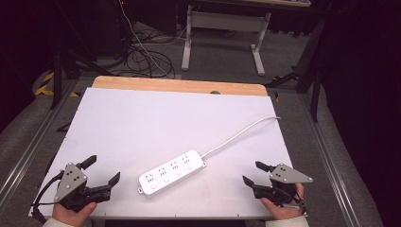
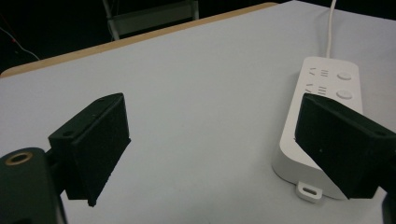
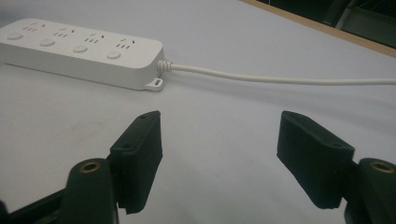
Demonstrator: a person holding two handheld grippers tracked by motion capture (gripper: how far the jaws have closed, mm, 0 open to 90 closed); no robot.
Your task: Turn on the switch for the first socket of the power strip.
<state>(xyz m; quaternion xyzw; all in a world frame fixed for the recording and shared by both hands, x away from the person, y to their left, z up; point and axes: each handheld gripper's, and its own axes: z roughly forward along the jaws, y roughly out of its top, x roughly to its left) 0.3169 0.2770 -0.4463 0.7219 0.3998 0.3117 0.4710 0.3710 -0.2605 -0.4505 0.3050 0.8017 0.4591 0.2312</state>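
Left gripper point(image 1: 100, 171) and right gripper point(image 1: 253, 173) are held low at the near table corners, jaws spread wide, nothing grasped. Jaws are black, blocky and matte. Between the two, apart from both, a white plastic power strip point(image 1: 172, 172) is laid diagonally; its white cord point(image 1: 239, 134) is trailed away past the right gripper. A white sheet point(image 1: 156, 118) is spread over the wooden table point(image 1: 179, 85); grey floor point(image 1: 222, 52) and cables lie beyond.

Both grippers are wearing matte black: the left gripper point(image 1: 100, 170) and right gripper point(image 1: 253, 173) are each carrying a grey three-cornered plate point(image 1: 71, 181) dotted with small holes behind the jaws. Brass-ringed screw holes point(image 3: 89, 166) are showing at the jaw bases. A black cable point(image 1: 43, 189) is trailing behind the left jaws.
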